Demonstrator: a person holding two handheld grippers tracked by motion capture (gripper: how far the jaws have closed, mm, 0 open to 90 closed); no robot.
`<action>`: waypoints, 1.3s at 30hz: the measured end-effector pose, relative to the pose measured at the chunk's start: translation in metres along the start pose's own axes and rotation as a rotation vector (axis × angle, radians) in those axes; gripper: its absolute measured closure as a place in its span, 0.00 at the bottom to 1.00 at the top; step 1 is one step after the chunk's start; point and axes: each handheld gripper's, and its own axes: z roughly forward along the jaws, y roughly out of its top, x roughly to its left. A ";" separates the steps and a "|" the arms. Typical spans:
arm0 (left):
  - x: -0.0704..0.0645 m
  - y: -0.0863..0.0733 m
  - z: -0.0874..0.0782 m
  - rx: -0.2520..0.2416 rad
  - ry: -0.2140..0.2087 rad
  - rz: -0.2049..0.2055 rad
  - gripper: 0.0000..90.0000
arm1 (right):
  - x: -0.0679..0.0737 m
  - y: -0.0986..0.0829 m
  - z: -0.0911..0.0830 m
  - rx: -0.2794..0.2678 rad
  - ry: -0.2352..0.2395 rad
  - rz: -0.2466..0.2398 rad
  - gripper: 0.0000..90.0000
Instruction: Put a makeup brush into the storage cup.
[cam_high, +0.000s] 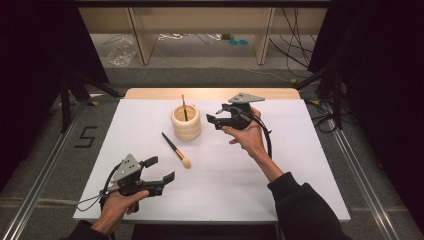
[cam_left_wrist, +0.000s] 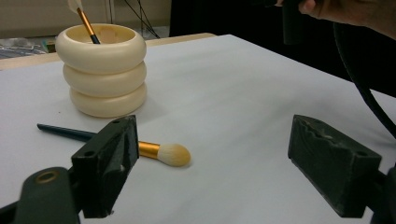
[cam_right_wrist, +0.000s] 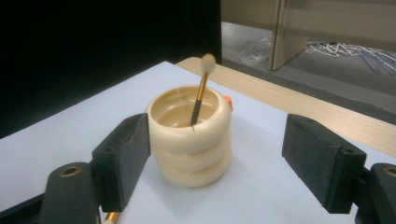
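Observation:
A cream ringed holder (cam_high: 186, 124) stands on the far middle of the white table (cam_high: 280, 170), with a small brush (cam_high: 184, 106) upright inside it. A second brush (cam_high: 176, 150), with a dark handle, gold ferrule and pale head, lies flat just in front of the holder. My left gripper (cam_high: 161, 169) hovers open at the near left, its jaws aimed at the lying brush (cam_left_wrist: 161, 152) and the holder (cam_left_wrist: 105, 70). My right gripper (cam_high: 217, 115) is open just right of the holder (cam_right_wrist: 191, 144), facing it, with the standing brush (cam_right_wrist: 201, 93) ahead and nothing between its jaws.
A wooden strip (cam_high: 210, 93) runs along the table's far edge. Beyond it the floor holds cables and a plastic bag (cam_high: 121, 52). Something small and orange (cam_right_wrist: 227, 100) peeks from behind the holder. Dark curtains flank both sides.

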 end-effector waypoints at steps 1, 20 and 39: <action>0.000 0.000 0.000 0.000 -0.001 0.003 0.18 | -0.001 -0.002 -0.003 -0.005 0.001 -0.003 0.27; -0.001 0.001 0.000 0.000 0.001 -0.005 0.18 | -0.004 -0.038 -0.051 0.018 -0.040 0.042 0.25; -0.001 0.001 0.003 -0.001 -0.001 -0.014 0.18 | 0.012 -0.069 -0.096 0.009 -0.054 0.038 0.26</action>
